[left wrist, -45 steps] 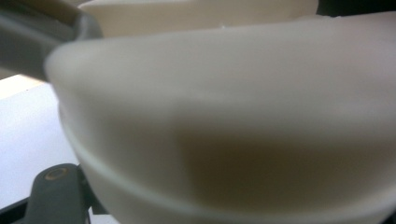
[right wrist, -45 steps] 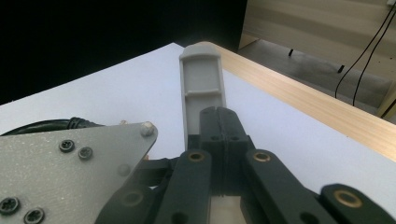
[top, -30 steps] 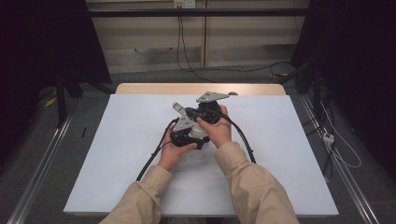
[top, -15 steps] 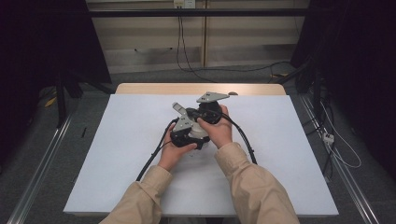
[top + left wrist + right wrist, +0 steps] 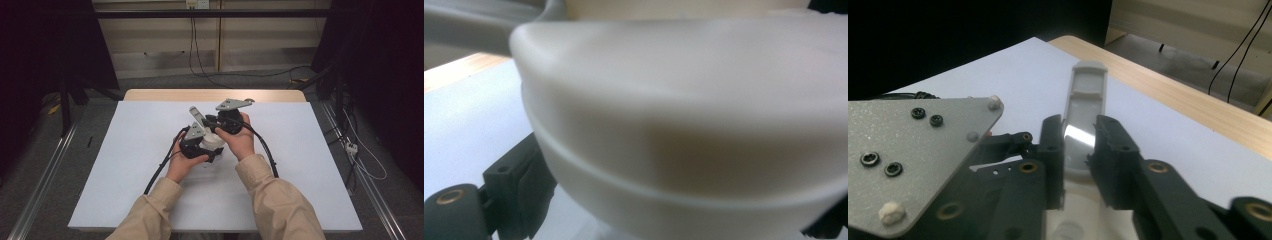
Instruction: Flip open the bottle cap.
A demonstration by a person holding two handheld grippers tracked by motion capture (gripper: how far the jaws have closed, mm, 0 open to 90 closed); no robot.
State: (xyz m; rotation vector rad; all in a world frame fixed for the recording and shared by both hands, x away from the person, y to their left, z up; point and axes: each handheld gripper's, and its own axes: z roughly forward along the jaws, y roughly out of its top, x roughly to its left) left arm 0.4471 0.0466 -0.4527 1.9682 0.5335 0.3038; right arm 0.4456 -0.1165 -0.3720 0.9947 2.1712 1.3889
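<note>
**Both grippers loosened on the white pot**

Not much had moved since the earlier pictures. My two hands and the thing between them sat at the same spot in the middle of the white table (image 5: 310, 150). The one change was in the jaws: both pairs had just been opening.

The left gripper (image 5: 674, 215) had its jaws wide apart, with the round white pot (image 5: 684, 100) between them. One jaw sat right by the pot's side. I could not tell if it pressed on it.

The right gripper (image 5: 1080, 155) had the pot's flat grey handle (image 5: 1087, 100) between its jaws. They stood very close on both sides. I could not tell if they squeezed it or only stood beside it.

I think the carrying part was done, because the pot seemed to be down on the table near its middle. What looked left was to let go fully and pull both grippers away.

The pot is the only container here. Its top was hidden from me, so I could not tell if anything was inside.
</note>
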